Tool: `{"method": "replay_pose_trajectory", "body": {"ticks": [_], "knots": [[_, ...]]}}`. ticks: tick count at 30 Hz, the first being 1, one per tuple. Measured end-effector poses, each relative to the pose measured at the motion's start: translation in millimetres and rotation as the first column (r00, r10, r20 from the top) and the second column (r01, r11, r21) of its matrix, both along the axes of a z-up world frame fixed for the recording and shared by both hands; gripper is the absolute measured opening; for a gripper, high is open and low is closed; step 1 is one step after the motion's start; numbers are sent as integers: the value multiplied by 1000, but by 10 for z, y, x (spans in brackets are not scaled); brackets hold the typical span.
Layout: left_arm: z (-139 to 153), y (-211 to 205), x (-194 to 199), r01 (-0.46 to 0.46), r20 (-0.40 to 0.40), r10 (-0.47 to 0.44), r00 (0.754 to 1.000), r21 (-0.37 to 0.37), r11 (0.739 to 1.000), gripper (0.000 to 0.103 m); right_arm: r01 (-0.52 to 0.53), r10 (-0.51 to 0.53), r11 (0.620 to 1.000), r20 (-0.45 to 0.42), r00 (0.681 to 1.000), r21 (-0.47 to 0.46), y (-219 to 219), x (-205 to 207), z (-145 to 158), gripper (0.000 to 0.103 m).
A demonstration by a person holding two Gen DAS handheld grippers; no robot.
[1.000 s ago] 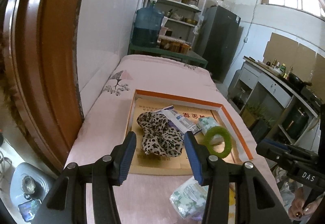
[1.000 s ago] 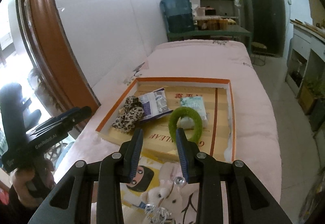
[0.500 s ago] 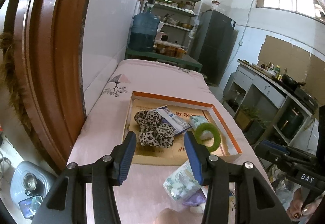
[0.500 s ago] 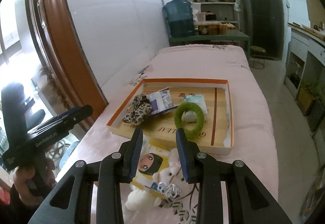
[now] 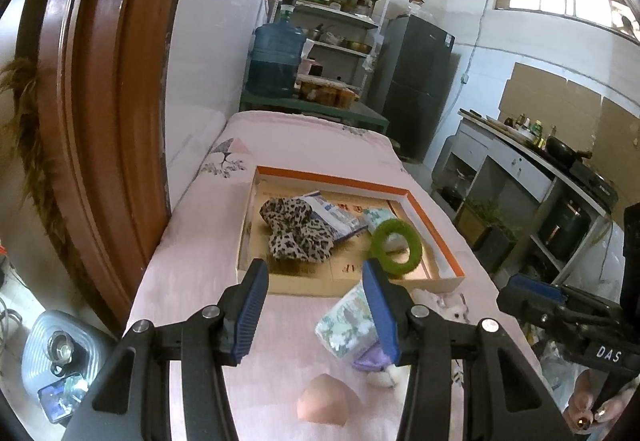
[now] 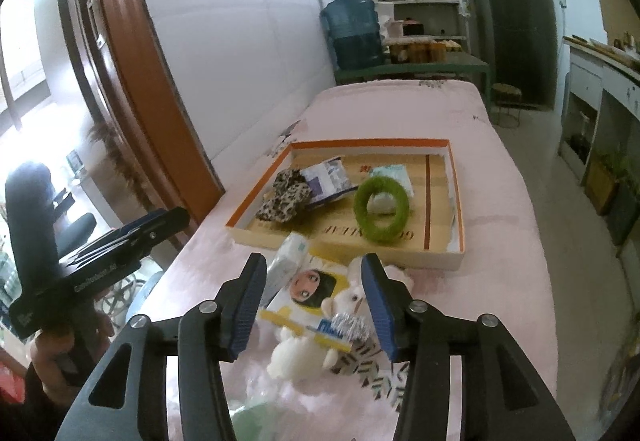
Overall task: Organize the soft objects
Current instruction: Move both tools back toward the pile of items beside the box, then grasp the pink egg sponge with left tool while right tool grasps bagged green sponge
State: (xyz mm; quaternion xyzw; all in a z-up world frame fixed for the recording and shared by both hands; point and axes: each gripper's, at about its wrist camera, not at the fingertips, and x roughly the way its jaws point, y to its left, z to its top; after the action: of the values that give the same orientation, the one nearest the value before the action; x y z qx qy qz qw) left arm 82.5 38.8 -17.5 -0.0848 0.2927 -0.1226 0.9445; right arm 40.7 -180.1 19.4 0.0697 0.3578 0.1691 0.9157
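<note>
Kitchen-type room, long surface under a pink cloth (image 5: 208, 241) running toward shelves and a blue water jug (image 5: 274, 59). On the cloth sits a shallow cardboard tray (image 6: 456, 201) with an orange rim. Inside it: leopard-print scrunchie (image 5: 294, 227) at the left, a printed packet (image 5: 336, 215) overlapping it, a green fuzzy ring (image 5: 396, 247) leaning on a pale tissue pack (image 6: 394, 177) toward the right.

Outside the tray, near its front wall: a floral tissue pack (image 5: 346, 323), a peach-coloured sponge (image 5: 323, 403) nearer the camera, a white plush toy (image 6: 304, 355) and a card with a cartoon face (image 6: 308, 291). Something silvery lies on the plush, too blurred to name.

Left gripper (image 5: 316, 307) is spread wide, nothing between the blue pads, hovering above the cloth in front of the tray. Right gripper (image 6: 314, 305) has just been widening its jaws; it is released, empty, above the card and plush, pads not touching them. Each gripper shows at the edge of the other's view, a hand (image 6: 60, 357) on the handle.
</note>
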Motion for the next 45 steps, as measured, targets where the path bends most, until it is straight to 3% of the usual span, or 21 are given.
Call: {"method": "replay_pose_trajectory", "body": {"ticks": [11, 26, 30, 45], "knots": [[-133, 10, -200, 15, -25, -15, 1000, -4, 1000, 49, -54, 54, 999, -58, 997, 2, 208, -413, -206, 62], [-402, -61, -338, 70, -68, -70, 995, -5, 998, 49, -101, 100, 995, -140, 985, -3, 467, -749, -576, 63], [-501, -91, -323, 83, -88, -83, 993, -2, 997, 49, -107, 102, 994, -162, 981, -21, 529, -786, -682, 68], [-826, -219, -211, 111, -164, -102, 981, 43, 993, 49, -117, 105, 992, -195, 975, -51, 567, -763, -839, 68]]}}
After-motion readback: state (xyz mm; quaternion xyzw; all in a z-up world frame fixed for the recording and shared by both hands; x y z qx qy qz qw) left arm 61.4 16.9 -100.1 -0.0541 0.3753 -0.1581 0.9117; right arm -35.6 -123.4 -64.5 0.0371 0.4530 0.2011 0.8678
